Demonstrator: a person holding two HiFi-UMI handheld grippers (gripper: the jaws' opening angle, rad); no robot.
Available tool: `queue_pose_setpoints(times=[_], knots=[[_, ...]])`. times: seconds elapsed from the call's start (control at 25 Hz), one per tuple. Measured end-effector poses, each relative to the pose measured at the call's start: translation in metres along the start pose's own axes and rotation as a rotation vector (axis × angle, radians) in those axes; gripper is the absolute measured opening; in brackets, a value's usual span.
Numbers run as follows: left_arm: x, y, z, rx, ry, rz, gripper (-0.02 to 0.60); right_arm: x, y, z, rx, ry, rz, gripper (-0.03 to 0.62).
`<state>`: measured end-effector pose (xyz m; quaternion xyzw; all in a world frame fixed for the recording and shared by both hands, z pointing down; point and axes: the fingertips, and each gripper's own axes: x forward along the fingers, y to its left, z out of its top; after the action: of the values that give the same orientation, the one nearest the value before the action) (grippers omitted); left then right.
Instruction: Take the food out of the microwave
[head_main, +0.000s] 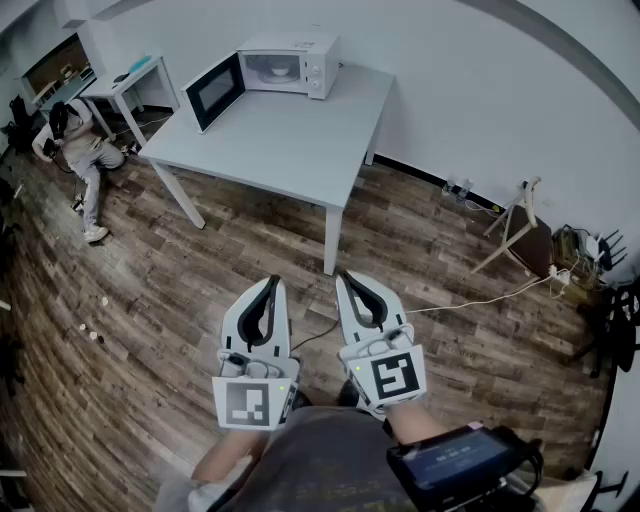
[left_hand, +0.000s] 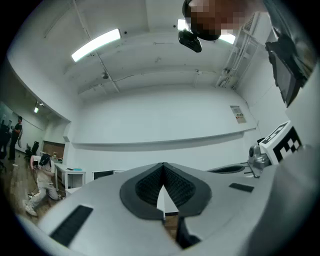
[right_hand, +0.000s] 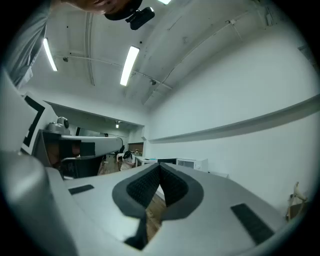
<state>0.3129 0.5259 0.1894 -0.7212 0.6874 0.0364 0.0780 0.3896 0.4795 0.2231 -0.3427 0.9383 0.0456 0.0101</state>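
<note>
A white microwave (head_main: 290, 62) stands at the far end of a grey table (head_main: 290, 130), its dark-windowed door (head_main: 214, 92) swung open to the left. Its cavity is too small to show any food. The microwave also shows small in the right gripper view (right_hand: 192, 163). Both grippers hang close to the person's body, well short of the table. My left gripper (head_main: 273, 283) is shut with nothing between its tips. My right gripper (head_main: 345, 275) is shut and empty too. In the left gripper view the jaws meet at the tip (left_hand: 163, 164); the right gripper (right_hand: 160, 164) shows the same.
A person (head_main: 75, 150) crouches on the wooden floor at the far left, beside a smaller white desk (head_main: 125, 85). A wooden stand (head_main: 515, 232) and cables (head_main: 480, 300) lie at the right by the wall. Open wood floor (head_main: 200, 280) separates me from the table.
</note>
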Motion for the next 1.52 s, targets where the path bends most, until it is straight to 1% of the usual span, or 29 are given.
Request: queue_pose_setpoints(times=[0.28, 0.48, 0.6, 0.76, 0.96, 1.12, 1.32, 1.52], knots=[[0.001, 0.005, 0.000, -0.007, -0.005, 0.000, 0.006, 0.005, 0.003, 0.000, -0.007, 0.007, 0.004, 0.006], [-0.005, 0.016, -0.004, -0.014, -0.003, -0.003, 0.006, 0.010, 0.015, -0.002, -0.009, 0.012, 0.001, 0.006], [-0.010, 0.027, -0.007, -0.024, -0.002, -0.008, 0.006, 0.016, 0.023, -0.005, -0.011, 0.020, -0.006, 0.006], [-0.015, 0.044, -0.011, -0.043, 0.003, -0.010, 0.006, 0.025, 0.034, -0.004, 0.026, 0.003, -0.010, 0.006], [-0.019, 0.073, -0.020, -0.056, 0.006, 0.009, 0.006, 0.039, 0.040, -0.007, 0.019, 0.011, -0.031, 0.006], [-0.021, 0.091, -0.030, -0.060, 0.013, 0.029, 0.006, 0.052, 0.043, -0.012, 0.020, 0.024, -0.025, 0.006], [0.003, 0.107, -0.045, -0.065, 0.035, 0.042, 0.006, 0.081, 0.031, -0.018, 0.024, 0.022, -0.015, 0.006], [0.053, 0.122, -0.061, -0.045, 0.040, 0.052, 0.006, 0.130, -0.003, -0.031, 0.043, 0.010, -0.007, 0.006]])
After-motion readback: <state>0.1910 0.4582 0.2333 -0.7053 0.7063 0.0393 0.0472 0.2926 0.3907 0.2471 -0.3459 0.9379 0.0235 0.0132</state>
